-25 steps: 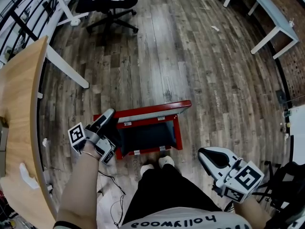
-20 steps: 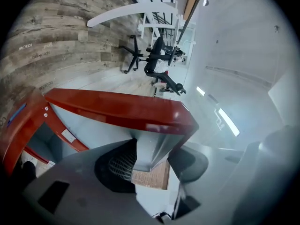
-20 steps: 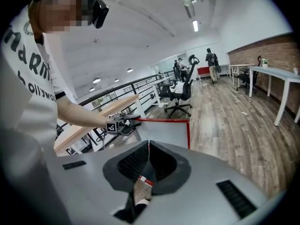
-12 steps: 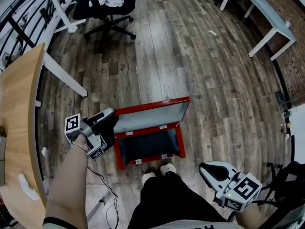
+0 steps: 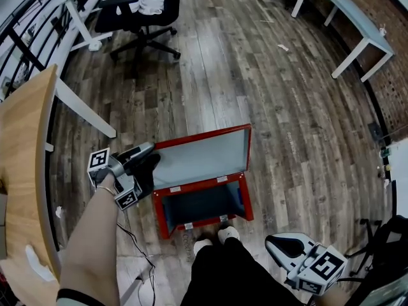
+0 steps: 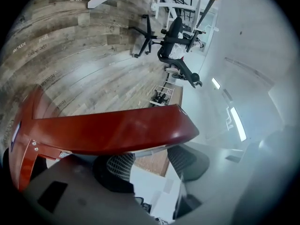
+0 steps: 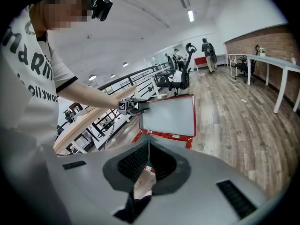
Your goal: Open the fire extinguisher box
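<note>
place: office | evidence: swivel chair (image 5: pixel 137 14), white desks (image 5: pixel 360 14), wood-plank floor (image 5: pixel 255 75), brick wall (image 7: pixel 262 41)

Bright, even light from ceiling strips (image 7: pixel 190 15) washes all 3 of my views, glaring pale on the plank floor (image 6: pixel 89 74) and glossy red lid (image 6: pixel 117 131), while fisheye bends every edge and my left tongs (image 6: pixel 152 159) blur close up.

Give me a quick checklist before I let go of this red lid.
1. Lid raised well above the box: ok.
2. Left tongs free of the lid: cannot tell. They have just been opening, the pads are apart, and the lid edge lies across their tips.
3. Lid stays up unaided: cannot tell.
4. Right tongs shut, empty, away from the box: ok.
</note>
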### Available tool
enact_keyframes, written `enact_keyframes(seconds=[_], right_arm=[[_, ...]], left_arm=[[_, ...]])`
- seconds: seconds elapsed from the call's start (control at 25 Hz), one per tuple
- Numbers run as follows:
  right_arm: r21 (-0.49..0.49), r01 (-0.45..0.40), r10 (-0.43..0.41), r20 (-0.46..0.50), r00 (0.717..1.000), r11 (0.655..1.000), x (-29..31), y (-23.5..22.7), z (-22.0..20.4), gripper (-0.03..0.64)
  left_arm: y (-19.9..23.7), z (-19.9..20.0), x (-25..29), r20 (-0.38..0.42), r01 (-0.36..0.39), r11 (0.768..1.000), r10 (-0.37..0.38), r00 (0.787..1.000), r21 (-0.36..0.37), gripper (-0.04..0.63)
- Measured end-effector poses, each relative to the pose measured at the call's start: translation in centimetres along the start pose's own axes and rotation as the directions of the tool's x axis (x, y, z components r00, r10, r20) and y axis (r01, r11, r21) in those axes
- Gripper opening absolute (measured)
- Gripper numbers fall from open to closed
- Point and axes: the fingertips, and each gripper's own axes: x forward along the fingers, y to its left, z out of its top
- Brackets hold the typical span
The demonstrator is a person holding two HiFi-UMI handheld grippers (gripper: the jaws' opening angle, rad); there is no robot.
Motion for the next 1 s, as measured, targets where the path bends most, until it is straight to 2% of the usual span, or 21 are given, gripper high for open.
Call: enact_keyframes(seconds=[0.16, 0.24, 0.28, 0.36, 0.48, 0.68, 1.0], right_arm=[[0.009, 0.010, -0.010, -0.009, 1.000, 1.000, 0.2, -0.1, -0.9, 0.012], [0.012, 0.016, -0.016, -0.010, 1.000, 1.000, 0.1, -0.2, -1.0, 0.012], [0.013, 0.019, -0.019, -0.011, 1.000, 1.000, 0.1, -0.4, -1.1, 0.012], [0.014, 0.024, -0.024, -0.017, 1.000, 1.000, 0.0, -0.6, -1.4, 0.012], [0.017, 0.030, -0.029, -0.023, 0.999, 0.999, 0.0, -1.0, -1.9, 0.012], [0.032, 0.021, -0.021, 0.010, 1.000, 0.999, 0.0, -1.0, -1.7, 0.012], [0.002, 0.039, -0.039, -0.031, 0.999, 0.999, -0.5, -1.2, -2.9, 0.012]], left_arm=[[0.4, 1.2, 0.1, 0.032, 0.008, 1.000, -0.008, 0.999, -0.005, 0.199], [0.8, 1.6, 0.6, 0.038, -0.010, 1.000, 0.009, 0.999, 0.023, 0.193], [1.1, 1.5, 0.9, 0.026, -0.026, 0.999, 0.025, 0.999, 0.046, 0.148], [1.8, 1.1, 1.7, 0.001, -0.037, 0.997, 0.037, 0.999, 0.067, 0.139], [2.4, 1.3, 2.3, 0.023, -0.005, 0.999, 0.004, 1.000, 0.046, 0.136], [3.7, 0.9, 2.7, 0.019, -0.018, 0.999, 0.018, 1.000, 0.036, 0.133], [3.1, 0.7, 3.0, 0.017, -0.008, 0.998, 0.007, 1.000, 0.055, 0.133]])
